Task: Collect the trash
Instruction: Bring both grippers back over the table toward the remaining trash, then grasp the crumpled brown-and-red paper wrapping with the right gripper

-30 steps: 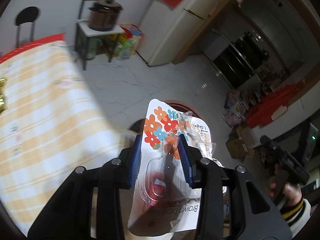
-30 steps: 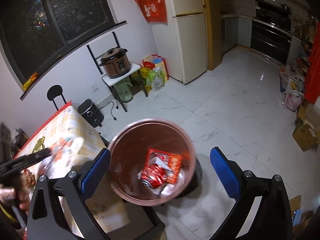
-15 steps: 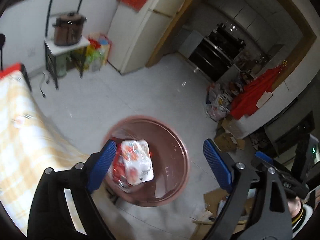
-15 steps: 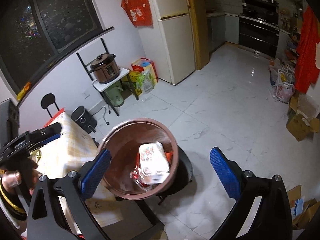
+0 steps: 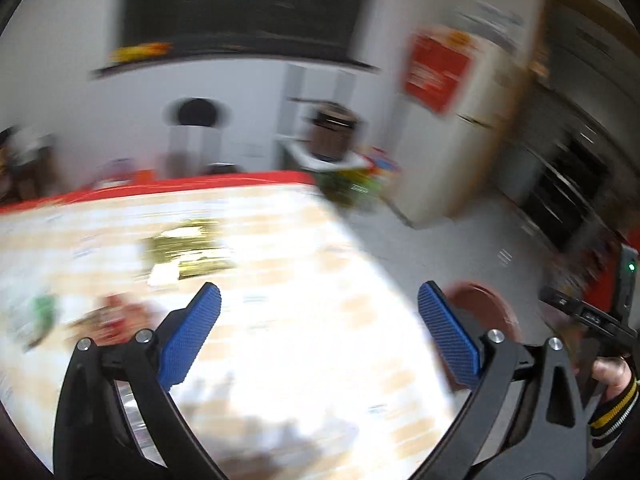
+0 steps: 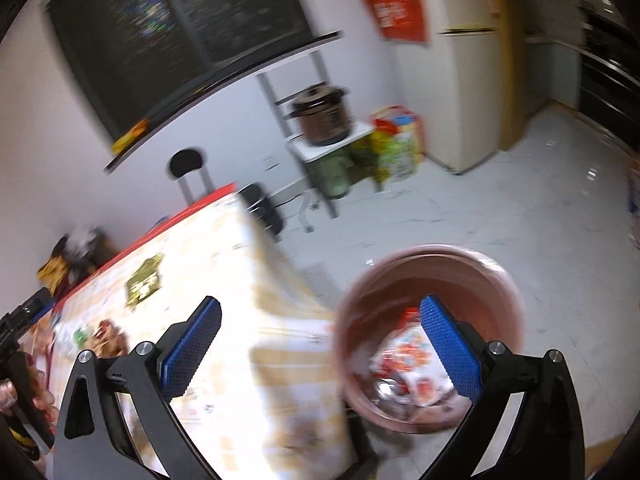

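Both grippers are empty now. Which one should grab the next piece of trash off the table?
Left, probably. The left hand-held gripper, open, faces the table and gold wrapper; the right hand-held gripper, open, straddles the table edge and bin.

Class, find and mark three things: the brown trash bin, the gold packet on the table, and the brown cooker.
trash bin (image 6: 436, 254): right wrist view, far rim.
gold packet (image 6: 145, 280): right wrist view, its middle.
cooker (image 6: 322, 118): right wrist view, pot body.
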`<action>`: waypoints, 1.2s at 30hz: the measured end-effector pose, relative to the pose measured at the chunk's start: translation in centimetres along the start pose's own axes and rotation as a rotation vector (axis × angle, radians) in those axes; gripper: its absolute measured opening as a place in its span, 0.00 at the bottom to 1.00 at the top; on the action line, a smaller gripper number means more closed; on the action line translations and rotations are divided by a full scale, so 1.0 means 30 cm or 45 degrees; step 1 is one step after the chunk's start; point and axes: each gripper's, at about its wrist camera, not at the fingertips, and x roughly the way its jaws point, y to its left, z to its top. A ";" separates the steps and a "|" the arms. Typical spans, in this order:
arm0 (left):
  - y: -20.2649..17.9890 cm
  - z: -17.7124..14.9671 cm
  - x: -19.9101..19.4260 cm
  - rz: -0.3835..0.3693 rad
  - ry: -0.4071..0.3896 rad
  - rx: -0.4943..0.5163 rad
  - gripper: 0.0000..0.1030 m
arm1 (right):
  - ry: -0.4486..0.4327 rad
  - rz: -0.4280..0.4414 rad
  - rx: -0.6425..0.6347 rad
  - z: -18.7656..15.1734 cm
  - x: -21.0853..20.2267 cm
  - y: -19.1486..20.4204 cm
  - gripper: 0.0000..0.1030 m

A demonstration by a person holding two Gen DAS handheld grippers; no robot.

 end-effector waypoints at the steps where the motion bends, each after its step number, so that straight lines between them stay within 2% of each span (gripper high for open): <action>1: 0.084 -0.008 -0.050 0.061 -0.014 -0.040 0.94 | 0.018 0.025 -0.028 0.002 0.025 0.050 0.95; 5: 0.368 -0.070 -0.245 0.254 -0.081 -0.181 0.94 | 0.060 0.102 -0.138 0.005 0.093 0.246 0.95; 8: 0.550 -0.145 -0.390 0.323 -0.156 -0.278 0.94 | 0.092 0.147 -0.208 -0.016 0.131 0.412 0.95; 12: 0.728 -0.225 -0.510 0.406 -0.194 -0.370 0.94 | 0.165 0.181 -0.317 -0.083 0.174 0.612 0.95; 19: 1.004 -0.366 -0.626 0.565 -0.222 -0.533 0.94 | 0.211 0.207 -0.448 -0.173 0.205 0.909 0.95; 23: 1.131 -0.397 -0.638 0.570 -0.217 -0.522 0.94 | 0.226 0.214 -0.506 -0.206 0.220 1.061 0.95; 26: 1.196 -0.407 -0.628 0.523 -0.212 -0.512 0.94 | 0.233 0.206 -0.544 -0.236 0.244 1.154 0.95; 29: 1.265 -0.422 -0.607 0.454 -0.194 -0.556 0.94 | 0.244 0.208 -0.563 -0.260 0.271 1.226 0.95; 36: 1.394 -0.431 -0.529 0.412 -0.132 -0.559 0.94 | 0.319 0.183 -0.559 -0.340 0.404 1.346 0.95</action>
